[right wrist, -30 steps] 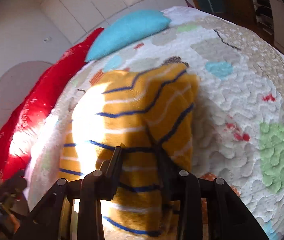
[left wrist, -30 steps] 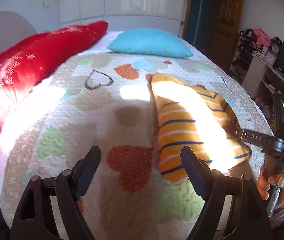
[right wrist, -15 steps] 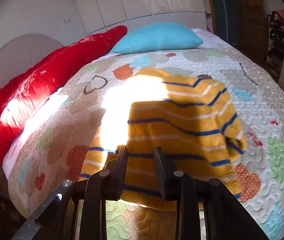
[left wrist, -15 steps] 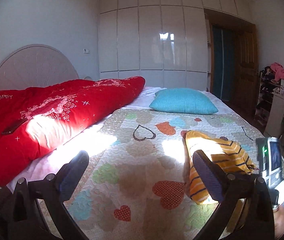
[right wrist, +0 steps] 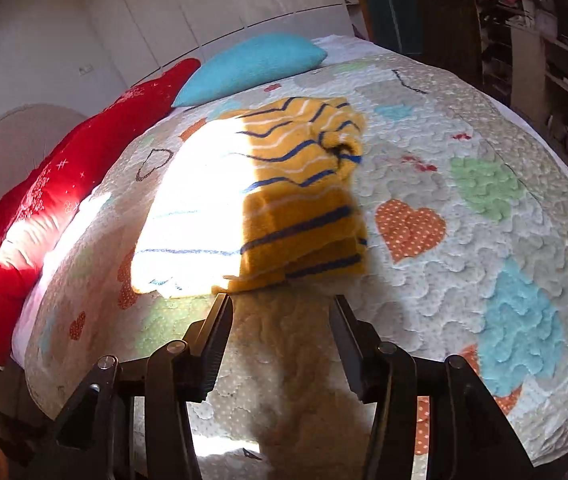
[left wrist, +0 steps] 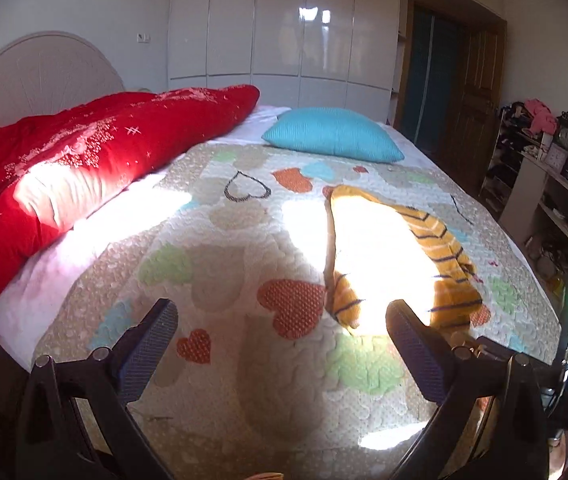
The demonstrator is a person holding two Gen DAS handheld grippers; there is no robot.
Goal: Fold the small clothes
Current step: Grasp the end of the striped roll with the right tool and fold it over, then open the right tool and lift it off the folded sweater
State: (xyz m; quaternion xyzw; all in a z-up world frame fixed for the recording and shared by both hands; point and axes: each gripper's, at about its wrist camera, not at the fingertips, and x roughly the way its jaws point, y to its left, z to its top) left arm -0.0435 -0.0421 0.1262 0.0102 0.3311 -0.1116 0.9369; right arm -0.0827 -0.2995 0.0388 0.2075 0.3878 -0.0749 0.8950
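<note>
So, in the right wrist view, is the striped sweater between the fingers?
No. The striped sweater lies folded on the quilt beyond the right gripper, with only quilt between its opening fingers.

Striped sweater (right wrist: 300,216): soft knit cloth, matt, slightly fuzzy. Quilt (left wrist: 220,240): stitched cotton-like cloth, puckered, matt. Red duvet (left wrist: 96,152): smooth cloth, faint sheen in the sunlit patch. Turquoise pillow (left wrist: 332,134): fine ribbed weave. Wardrobe doors (left wrist: 276,32): glossy, reflective. Door (left wrist: 472,92): brown wood. Left gripper (left wrist: 280,344) pads: dark, cross-hatched texture; black matt plastic arms.
</note>
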